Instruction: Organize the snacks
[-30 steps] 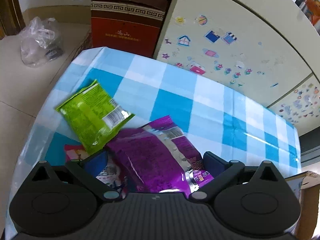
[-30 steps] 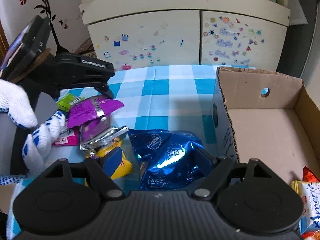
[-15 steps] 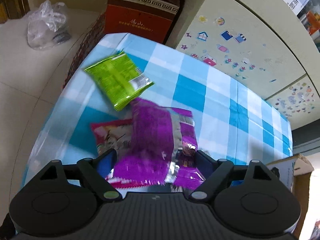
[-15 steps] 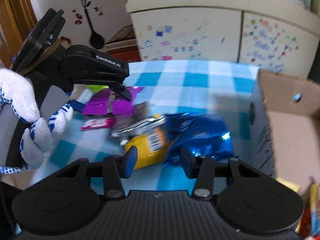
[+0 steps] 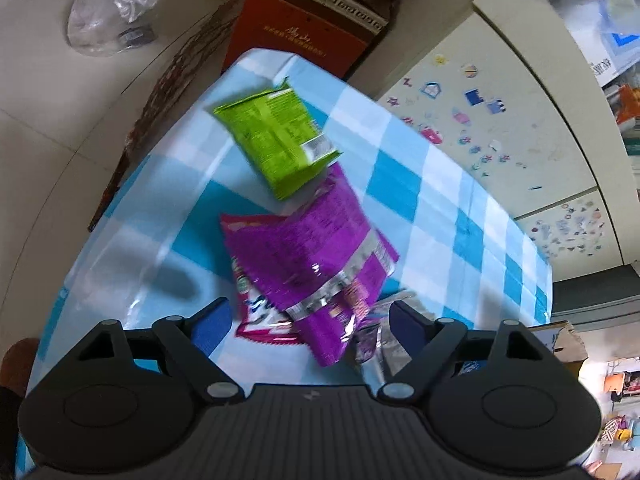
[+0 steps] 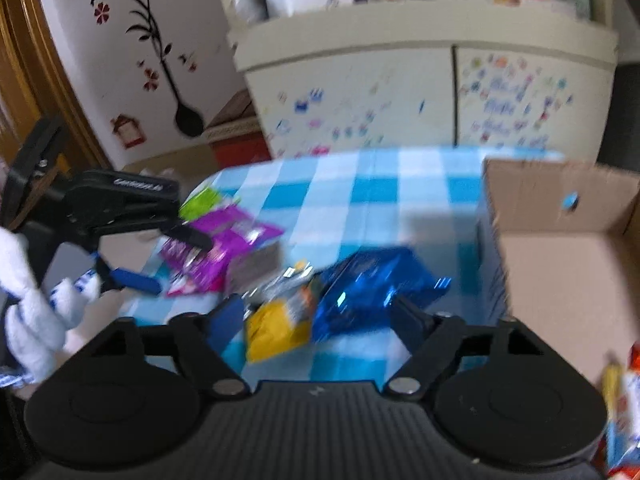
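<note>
Snack packets lie on a blue-and-white checked tablecloth (image 5: 420,184). My left gripper (image 5: 310,312) hovers over a purple packet (image 5: 312,248) that lies between its wide-set fingers, with no pad pressing on it. A pink packet (image 5: 256,320) lies under the purple one, and a green packet (image 5: 280,140) lies beyond. My right gripper (image 6: 319,308) has its jaws opening. A yellow packet (image 6: 280,324) and a shiny blue packet (image 6: 372,284) lie on the table just ahead of them, not gripped. The right wrist view also shows the left gripper (image 6: 174,262) in a white-gloved hand.
An open cardboard box (image 6: 560,264) stands at the right of the table, with a few packets (image 6: 624,412) in its near corner. A silver packet (image 6: 260,264) lies among the pile. A stickered cabinet (image 6: 400,92) backs the table. A red carton (image 5: 304,40) stands on the floor.
My left gripper has drawn back from the pile and its jaws stand narrower than a second ago. My right gripper's jaws closed in half a second ago and have spread again; its view swung left.
</note>
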Available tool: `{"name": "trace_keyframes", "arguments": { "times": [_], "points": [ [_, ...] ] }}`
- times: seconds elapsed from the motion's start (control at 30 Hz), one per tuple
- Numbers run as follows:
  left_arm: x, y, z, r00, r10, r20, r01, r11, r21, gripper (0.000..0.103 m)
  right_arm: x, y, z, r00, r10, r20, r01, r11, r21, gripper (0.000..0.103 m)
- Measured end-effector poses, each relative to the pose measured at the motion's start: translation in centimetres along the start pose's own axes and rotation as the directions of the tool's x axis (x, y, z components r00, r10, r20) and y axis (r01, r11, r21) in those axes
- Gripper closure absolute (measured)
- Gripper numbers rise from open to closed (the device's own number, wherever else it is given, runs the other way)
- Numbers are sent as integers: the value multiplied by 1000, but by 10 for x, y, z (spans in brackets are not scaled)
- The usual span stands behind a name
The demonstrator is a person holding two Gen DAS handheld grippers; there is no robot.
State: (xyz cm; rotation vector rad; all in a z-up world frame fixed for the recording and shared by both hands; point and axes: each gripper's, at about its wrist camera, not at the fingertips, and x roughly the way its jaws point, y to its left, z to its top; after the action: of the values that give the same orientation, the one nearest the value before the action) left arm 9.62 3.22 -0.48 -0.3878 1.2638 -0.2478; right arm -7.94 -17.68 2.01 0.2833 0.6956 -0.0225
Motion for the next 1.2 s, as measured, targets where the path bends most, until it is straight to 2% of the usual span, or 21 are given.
{"name": "trace_keyframes", "arguments": {
  "times": [0.13, 0.2, 0.33, 0.47, 0.5, 0.6, 0.67, 0.7, 0.77, 0.8, 0.87, 1.2],
  "points": [
    [3, -11, 4, 1000, -1, 24, 1, 999, 39, 13, 15, -2, 3, 997, -72, 24, 73, 997, -41, 17],
    [4, -22, 8, 999, 19, 50, -24, 993, 113, 9, 22, -2, 4, 996, -91, 20, 92, 995, -49, 15],
    [12, -42, 5, 990, 94, 108, -121, 953, 278, 8, 29, -3, 1, 994, -107, 11, 107, 992, -63, 10],
    [28, -47, -3, 981, 168, 101, -194, 906, 376, 4, 40, -6, -3, 993, -114, -20, 113, 992, -57, 10],
    [31, -44, -4, 979, 175, 106, -202, 905, 374, 0, 42, -7, -4, 993, -115, -22, 114, 992, -52, 10],
    [38, -34, 2, 978, 184, 94, -205, 921, 332, 0, 45, -9, -6, 994, -101, -30, 100, 994, -35, 9],
    [46, -29, 4, 975, 209, 73, -222, 917, 330, 0, 47, -7, -6, 994, -104, -38, 102, 994, -49, 9],
    [47, -29, 3, 975, 202, 92, -222, 911, 349, 0, 48, -5, -6, 993, -109, -42, 106, 993, -57, 9],
    [52, -35, -1, 964, 241, 109, -264, 872, 412, 0, 49, -4, -7, 991, -123, -44, 120, 990, -74, 11],
    [52, -36, -3, 963, 241, 124, -271, 863, 427, 0, 49, -3, -7, 991, -128, -46, 124, 989, -78, 12],
    [52, -34, -1, 964, 239, 116, -265, 872, 410, 0, 49, -3, -7, 989, -135, -55, 130, 988, -77, 13],
    [53, -37, 4, 963, 253, 92, -268, 868, 417, 0, 48, -5, -5, 990, -135, -36, 133, 990, -54, 11]
  ]
}}
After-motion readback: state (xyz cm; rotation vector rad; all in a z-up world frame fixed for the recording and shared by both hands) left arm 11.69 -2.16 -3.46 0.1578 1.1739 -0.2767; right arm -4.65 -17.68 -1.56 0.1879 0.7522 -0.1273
